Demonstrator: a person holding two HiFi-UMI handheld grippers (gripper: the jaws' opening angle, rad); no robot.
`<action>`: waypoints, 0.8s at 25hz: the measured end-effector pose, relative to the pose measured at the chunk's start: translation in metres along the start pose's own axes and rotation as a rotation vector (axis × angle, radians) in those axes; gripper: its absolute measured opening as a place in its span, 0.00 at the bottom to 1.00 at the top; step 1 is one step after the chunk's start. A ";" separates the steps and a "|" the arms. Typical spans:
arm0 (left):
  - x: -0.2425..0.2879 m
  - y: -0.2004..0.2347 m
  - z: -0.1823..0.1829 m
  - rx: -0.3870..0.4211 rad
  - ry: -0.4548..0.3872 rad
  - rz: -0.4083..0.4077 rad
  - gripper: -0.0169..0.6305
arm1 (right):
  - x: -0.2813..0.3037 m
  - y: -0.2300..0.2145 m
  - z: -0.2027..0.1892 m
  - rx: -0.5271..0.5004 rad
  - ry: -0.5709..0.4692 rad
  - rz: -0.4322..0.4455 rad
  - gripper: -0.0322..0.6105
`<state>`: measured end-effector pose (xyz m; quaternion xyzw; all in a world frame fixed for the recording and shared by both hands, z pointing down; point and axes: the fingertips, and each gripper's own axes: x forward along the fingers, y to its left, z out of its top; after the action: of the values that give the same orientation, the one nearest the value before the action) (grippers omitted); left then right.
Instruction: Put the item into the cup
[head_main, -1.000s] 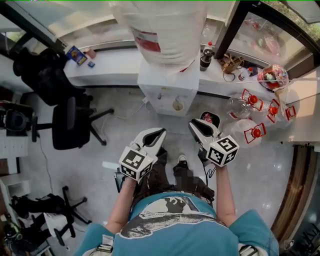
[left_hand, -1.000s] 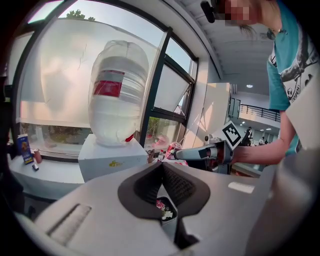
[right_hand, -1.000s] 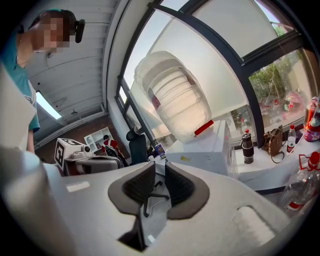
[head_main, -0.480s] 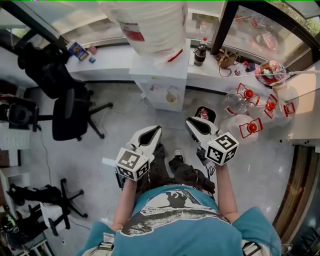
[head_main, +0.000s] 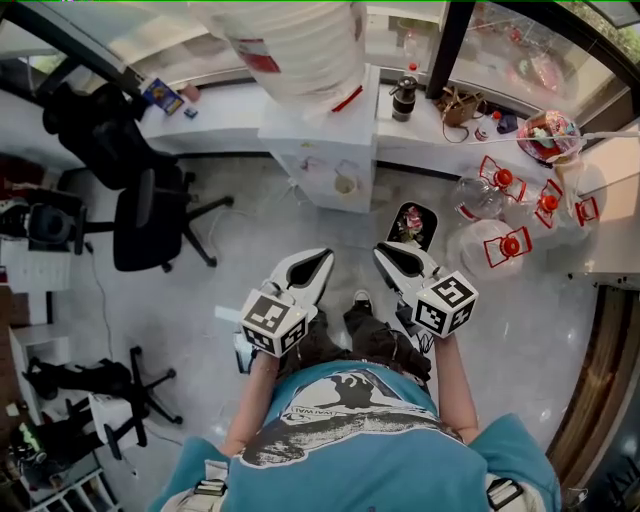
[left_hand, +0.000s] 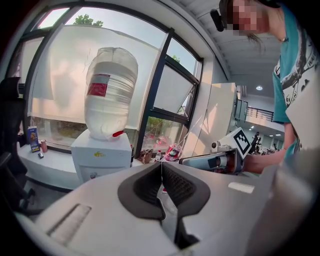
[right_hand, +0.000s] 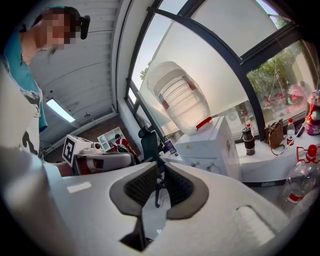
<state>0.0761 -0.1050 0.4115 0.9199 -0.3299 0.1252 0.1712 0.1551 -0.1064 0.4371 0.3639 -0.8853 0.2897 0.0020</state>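
Head view | task not begun, we judge | left gripper (head_main: 318, 262) pressed together, empty | right gripper (head_main: 388, 254) a sliver apart, empty | likely cup (head_main: 345, 185) in water dispenser (head_main: 320, 150) niche, well apart from us | item not identifiable | pick and drop both left

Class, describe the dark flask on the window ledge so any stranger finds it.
Start at the white water dispenser under the window. On the ledge beside it, toward the brown bag, stands the flask: the only tall, dark cylinder there.
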 end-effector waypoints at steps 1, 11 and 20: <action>0.000 -0.001 0.000 0.001 0.002 -0.004 0.05 | -0.001 0.000 -0.002 0.005 0.002 -0.001 0.11; -0.031 0.007 -0.011 -0.001 0.012 -0.015 0.05 | 0.010 0.023 -0.011 -0.036 0.008 -0.018 0.08; -0.084 0.021 -0.022 0.028 0.006 -0.055 0.05 | 0.039 0.085 -0.026 -0.043 -0.019 -0.040 0.06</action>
<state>-0.0032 -0.0638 0.4075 0.9305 -0.3021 0.1280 0.1626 0.0661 -0.0699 0.4234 0.3843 -0.8837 0.2671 0.0072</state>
